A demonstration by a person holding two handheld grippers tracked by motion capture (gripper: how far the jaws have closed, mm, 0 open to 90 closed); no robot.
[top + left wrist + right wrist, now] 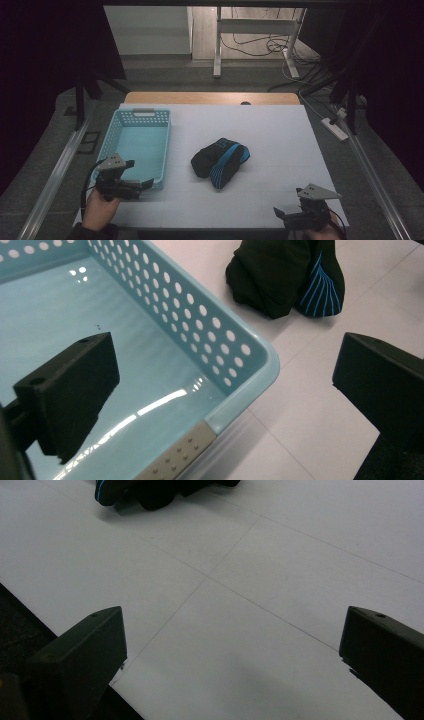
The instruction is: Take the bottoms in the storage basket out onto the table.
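High view: left gripper (146,183) is hovering at the near corner of the blue basket (114,131), jaws spread, empty. Right gripper (278,213) is waiting at the table's (280,130) near edge, jaws also apart. The sock bundle (220,159) is lying mid-table beside the basket, long axis running near-left to far-right.

Left gripper view: bundle (285,276) is sitting beyond the basket rim (260,352).

Right gripper view: bundle (150,490) is lying well ahead. Best approach: close across its narrow middle.

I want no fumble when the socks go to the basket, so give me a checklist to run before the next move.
1. Left gripper open: ok, jaws wide apart over the basket's near corner.
2. Right gripper open: ok, jaws spread, nothing between them.
3. Rolled socks free to grasp: ok, lying alone on the white table, apart from both grippers.
4. Blue basket ready to receive: ok, its floor looks bare.
5. Path from socks to basket: ok, nothing lies between them.
6. Bundle holds together when lifted: cannot tell.
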